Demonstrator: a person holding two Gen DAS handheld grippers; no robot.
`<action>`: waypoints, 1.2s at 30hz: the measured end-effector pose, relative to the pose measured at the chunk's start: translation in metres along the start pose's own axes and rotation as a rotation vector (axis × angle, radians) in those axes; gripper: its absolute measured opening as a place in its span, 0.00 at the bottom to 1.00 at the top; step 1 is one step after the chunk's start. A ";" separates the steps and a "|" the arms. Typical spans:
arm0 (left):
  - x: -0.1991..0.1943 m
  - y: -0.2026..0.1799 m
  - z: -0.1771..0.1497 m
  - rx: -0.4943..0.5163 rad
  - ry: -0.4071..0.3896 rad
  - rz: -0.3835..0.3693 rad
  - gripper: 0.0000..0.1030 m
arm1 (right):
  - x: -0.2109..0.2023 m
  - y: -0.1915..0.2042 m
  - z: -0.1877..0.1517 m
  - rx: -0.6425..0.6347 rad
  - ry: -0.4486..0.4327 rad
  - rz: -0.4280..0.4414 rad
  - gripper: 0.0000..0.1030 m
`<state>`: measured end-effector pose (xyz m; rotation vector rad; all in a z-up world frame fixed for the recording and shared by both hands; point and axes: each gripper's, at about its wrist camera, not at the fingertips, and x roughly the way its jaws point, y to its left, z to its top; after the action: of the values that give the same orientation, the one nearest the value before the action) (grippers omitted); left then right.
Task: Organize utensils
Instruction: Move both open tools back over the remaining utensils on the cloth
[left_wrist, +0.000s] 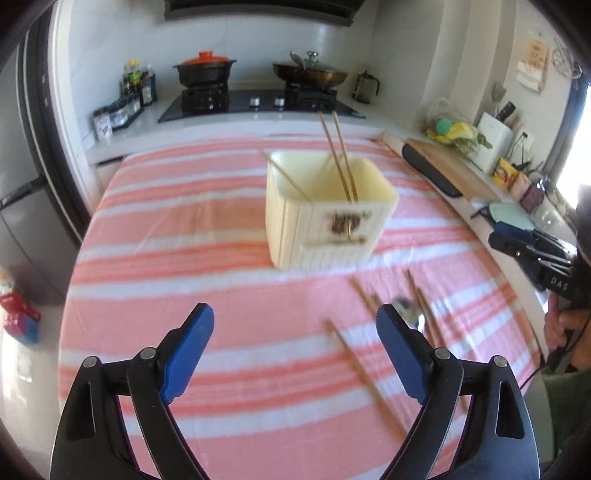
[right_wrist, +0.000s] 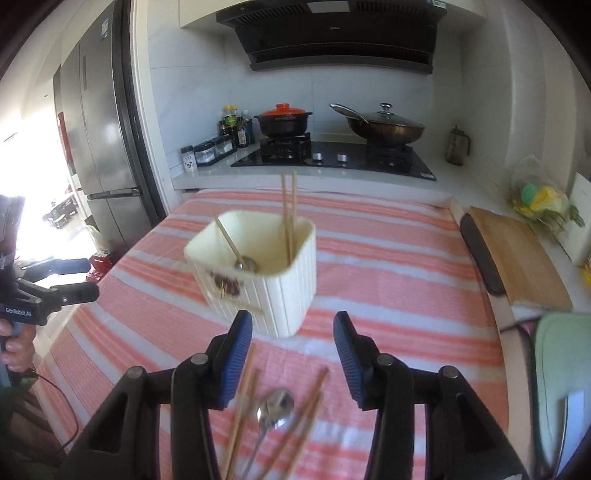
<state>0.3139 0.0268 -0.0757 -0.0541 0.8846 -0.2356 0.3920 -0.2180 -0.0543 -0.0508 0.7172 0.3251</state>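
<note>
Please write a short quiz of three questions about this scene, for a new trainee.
1. True or false: the cream ribbed plastic holder is empty.
2. What lies on the pink striped cloth below the right gripper?
A. metal spoon with wooden chopsticks
B. a knife
3. Are the left gripper jaws open or shut?

Key: 1 false, it holds chopsticks and a spoon; 2 A; 3 open.

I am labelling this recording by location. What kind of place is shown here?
Most likely a home kitchen. A gas stove carries a black pot with an orange lid and a wok, a range hood hangs above, and a refrigerator stands at the side.
</note>
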 end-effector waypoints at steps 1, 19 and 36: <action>0.003 -0.002 -0.023 -0.010 0.024 -0.003 0.88 | -0.007 -0.001 -0.023 0.019 0.007 -0.012 0.45; 0.082 -0.010 -0.122 -0.088 0.126 0.205 0.95 | 0.024 -0.047 -0.184 0.189 0.138 -0.239 0.51; 0.112 0.020 -0.081 -0.211 0.307 0.234 0.99 | 0.026 -0.040 -0.186 0.159 0.146 -0.241 0.55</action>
<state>0.3232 0.0246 -0.2149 -0.1118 1.2098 0.0719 0.3042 -0.2780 -0.2143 -0.0096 0.8706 0.0329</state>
